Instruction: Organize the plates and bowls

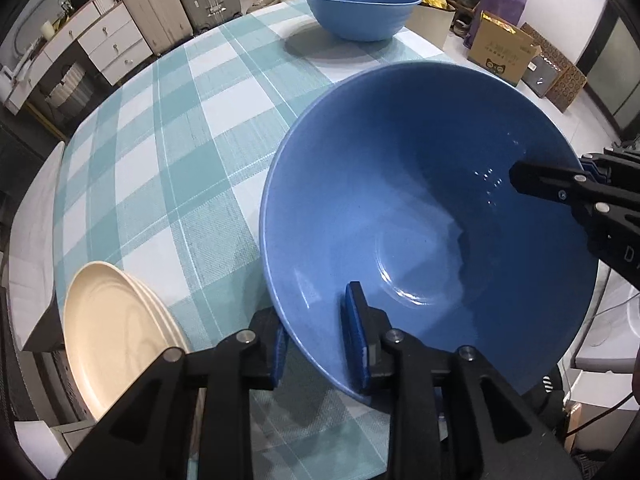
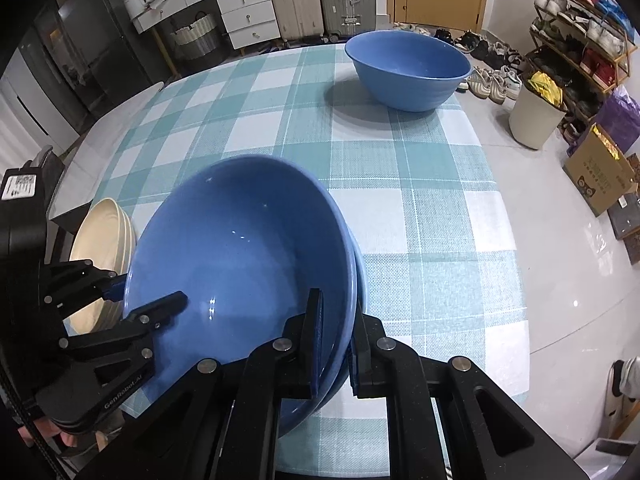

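Blue ceramic bowl (image 2: pixel 240 264) is rim-pinched by your right hand-held gripper (image 2: pixel 336 344); left hand-held gripper (image 1: pixel 316 340) straddles the opposite rim, slightly spread, sharing support above nested bowl near the desk (image 2: pixel 420 184) edge.

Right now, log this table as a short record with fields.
near blue bowl: tilted, both grippers astride its rim
right gripper: shut on the near blue bowl's rim
left gripper: astride the opposite rim; grip unclear
far blue bowl: upright, untouched, far side
cream plates: stacked, beside the near blue bowl
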Demonstrator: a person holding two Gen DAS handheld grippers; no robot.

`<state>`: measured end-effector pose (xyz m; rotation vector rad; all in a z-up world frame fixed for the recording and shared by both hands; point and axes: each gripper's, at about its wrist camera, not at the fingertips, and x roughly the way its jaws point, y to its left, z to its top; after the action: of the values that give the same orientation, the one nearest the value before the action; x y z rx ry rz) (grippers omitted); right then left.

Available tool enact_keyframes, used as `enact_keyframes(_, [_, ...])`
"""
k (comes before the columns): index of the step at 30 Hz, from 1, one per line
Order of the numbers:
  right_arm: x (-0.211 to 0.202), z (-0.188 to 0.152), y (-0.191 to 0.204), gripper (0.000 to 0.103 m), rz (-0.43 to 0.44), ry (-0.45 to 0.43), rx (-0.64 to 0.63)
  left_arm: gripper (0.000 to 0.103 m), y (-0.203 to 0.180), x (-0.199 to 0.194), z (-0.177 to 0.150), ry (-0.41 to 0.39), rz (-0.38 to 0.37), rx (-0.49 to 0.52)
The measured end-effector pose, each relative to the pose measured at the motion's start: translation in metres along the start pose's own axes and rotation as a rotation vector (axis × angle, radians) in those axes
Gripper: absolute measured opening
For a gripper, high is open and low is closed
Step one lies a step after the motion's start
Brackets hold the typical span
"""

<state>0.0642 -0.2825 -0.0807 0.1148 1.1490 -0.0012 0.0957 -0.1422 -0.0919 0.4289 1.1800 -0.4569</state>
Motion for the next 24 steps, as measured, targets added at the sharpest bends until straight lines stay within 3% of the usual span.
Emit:
enact_keyframes(7, [-0.001, 0.002, 0.001, 0.01, -0.007, -0.01, 0.002, 0.029, -0.002, 0.003, 0.002, -0.008, 0.014, 0.009])
enact_keyframes(24, [-0.006, 0.004, -0.002, 0.01, -0.009, -0.052, -0.013, 0.033, 0.004, 0.014, 0.002, 0.002, -0.069, -0.035])
